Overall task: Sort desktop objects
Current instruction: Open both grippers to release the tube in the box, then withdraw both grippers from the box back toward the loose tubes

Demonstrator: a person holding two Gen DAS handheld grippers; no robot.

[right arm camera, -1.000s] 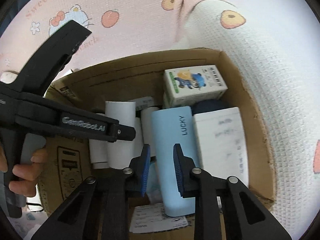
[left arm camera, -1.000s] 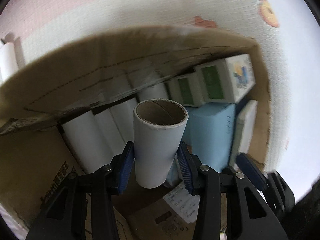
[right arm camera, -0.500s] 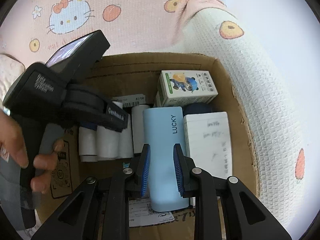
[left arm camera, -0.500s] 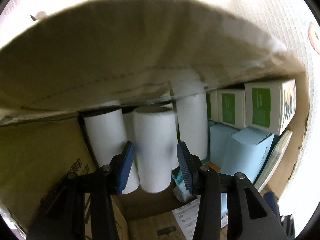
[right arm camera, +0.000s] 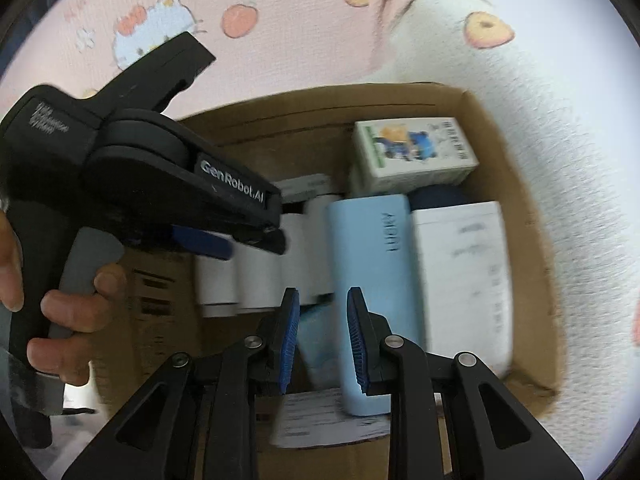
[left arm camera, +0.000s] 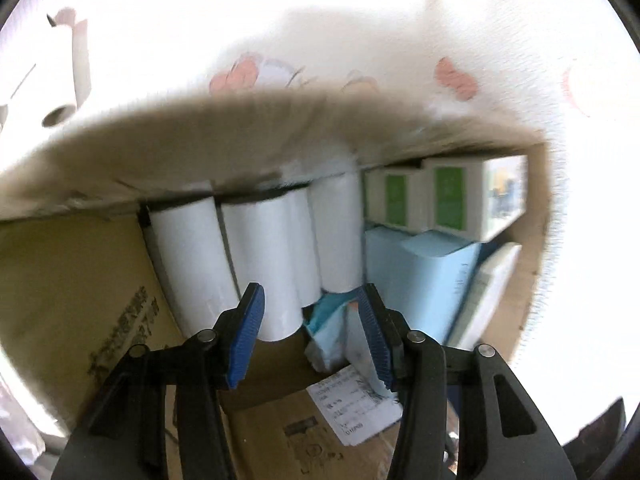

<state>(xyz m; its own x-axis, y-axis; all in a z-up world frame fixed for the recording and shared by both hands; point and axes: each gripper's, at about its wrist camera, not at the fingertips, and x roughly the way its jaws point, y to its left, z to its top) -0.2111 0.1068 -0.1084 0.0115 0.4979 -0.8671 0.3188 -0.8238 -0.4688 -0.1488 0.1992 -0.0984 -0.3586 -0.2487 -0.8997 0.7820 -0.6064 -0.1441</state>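
Observation:
An open cardboard box (left arm camera: 100, 272) holds three white paper rolls (left arm camera: 192, 256) side by side. The middle roll (left arm camera: 264, 264) lies just ahead of my left gripper (left arm camera: 310, 332), whose jaws are opening; the right pad stands well off it and nothing is gripped. A light blue box (right arm camera: 376, 272) marked LUCKY, a white box (right arm camera: 460, 272) and green-and-white cartons (right arm camera: 412, 152) fill the box's right half. My right gripper (right arm camera: 322, 336) hovers above the blue box, shut and empty. A hand (right arm camera: 60, 312) holds the left gripper's black body (right arm camera: 160, 176) over the rolls.
A printed paper slip (left arm camera: 352, 404) and a crumpled teal wrapper (left arm camera: 328, 320) lie on the box floor near my fingers. Another white roll (left arm camera: 60, 80) lies outside the box at the upper left. Pink and white cartoon-print cloth (right arm camera: 280, 40) surrounds the box.
The roll held upright in my left gripper now lies in the box beside the other rolls. The left jaws have widened and drawn back from it. The right gripper has barely moved.

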